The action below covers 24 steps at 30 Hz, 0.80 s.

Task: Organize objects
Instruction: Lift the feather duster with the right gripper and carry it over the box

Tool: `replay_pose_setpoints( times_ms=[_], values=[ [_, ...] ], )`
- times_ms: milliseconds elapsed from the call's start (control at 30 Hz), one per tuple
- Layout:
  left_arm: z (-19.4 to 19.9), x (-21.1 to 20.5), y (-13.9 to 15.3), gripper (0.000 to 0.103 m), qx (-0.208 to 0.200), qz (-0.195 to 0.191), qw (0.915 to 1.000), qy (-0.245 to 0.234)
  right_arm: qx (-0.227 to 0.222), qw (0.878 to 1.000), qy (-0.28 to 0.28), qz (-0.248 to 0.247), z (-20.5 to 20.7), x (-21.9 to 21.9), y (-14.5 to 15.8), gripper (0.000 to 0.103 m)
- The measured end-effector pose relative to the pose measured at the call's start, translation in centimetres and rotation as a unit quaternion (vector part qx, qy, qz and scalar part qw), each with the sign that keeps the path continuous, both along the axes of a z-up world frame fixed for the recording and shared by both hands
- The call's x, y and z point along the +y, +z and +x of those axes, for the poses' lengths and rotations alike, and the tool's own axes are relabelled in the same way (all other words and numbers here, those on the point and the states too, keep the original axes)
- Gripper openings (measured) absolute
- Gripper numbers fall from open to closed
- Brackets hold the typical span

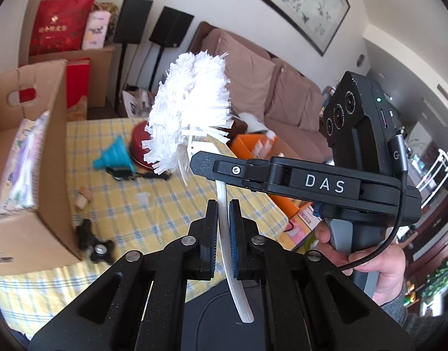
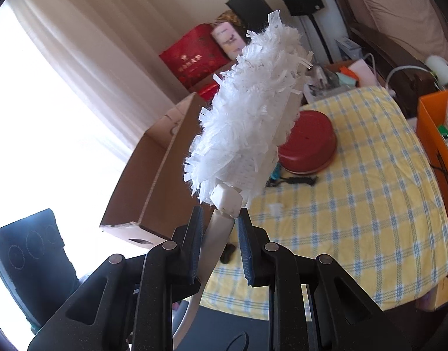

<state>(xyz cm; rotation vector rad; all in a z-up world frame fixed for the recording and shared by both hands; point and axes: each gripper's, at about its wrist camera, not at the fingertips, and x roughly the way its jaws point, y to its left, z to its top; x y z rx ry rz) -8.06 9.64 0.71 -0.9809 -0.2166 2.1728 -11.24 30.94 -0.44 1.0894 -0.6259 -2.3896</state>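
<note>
A white fluffy duster (image 1: 191,102) is held up above the table by both grippers. In the left wrist view my left gripper (image 1: 223,204) is shut on its thin white handle (image 1: 224,228), which runs down between the pads. My right gripper (image 1: 199,161) reaches in from the right, held by a hand (image 1: 378,269), with its tips at the duster's neck. In the right wrist view the right gripper (image 2: 219,213) is closed on the handle just below the white joint block (image 2: 228,201), and the duster head (image 2: 253,117) stands tilted above it.
An open cardboard box (image 1: 34,175) (image 2: 153,175) stands at the left of the yellow checked table (image 1: 165,204) (image 2: 355,204). A red round tin (image 2: 308,143), a teal funnel (image 1: 115,155) and a black knob-like thing (image 1: 98,245) lie on the cloth. An orange box (image 2: 434,134) is at the right.
</note>
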Motion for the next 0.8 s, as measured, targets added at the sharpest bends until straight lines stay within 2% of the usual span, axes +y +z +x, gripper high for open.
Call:
replay_pose_setpoints(
  times_ms=[333, 600, 800],
  values=[
    [-2.0, -6.1, 2.0, 0.007, 0.014, 0.005, 0.9974, 0.071, 0.026, 0.998, 0.063, 0.018, -3.9, -7.7, 2.8, 0.023],
    [-4.3, -10.4, 2.0, 0.007, 0.014, -0.01, 0.9927, 0.119, 0.015, 0.995, 0.102, 0.004, -7.7, -12.9, 2.3, 0.023],
    [-7.1, -13.0, 1.0, 0.007, -0.003, -0.011, 0.9897, 0.143, 0.003, 0.993, 0.114, 0.008, -10.1, -15.7, 1.3, 0.023]
  ],
)
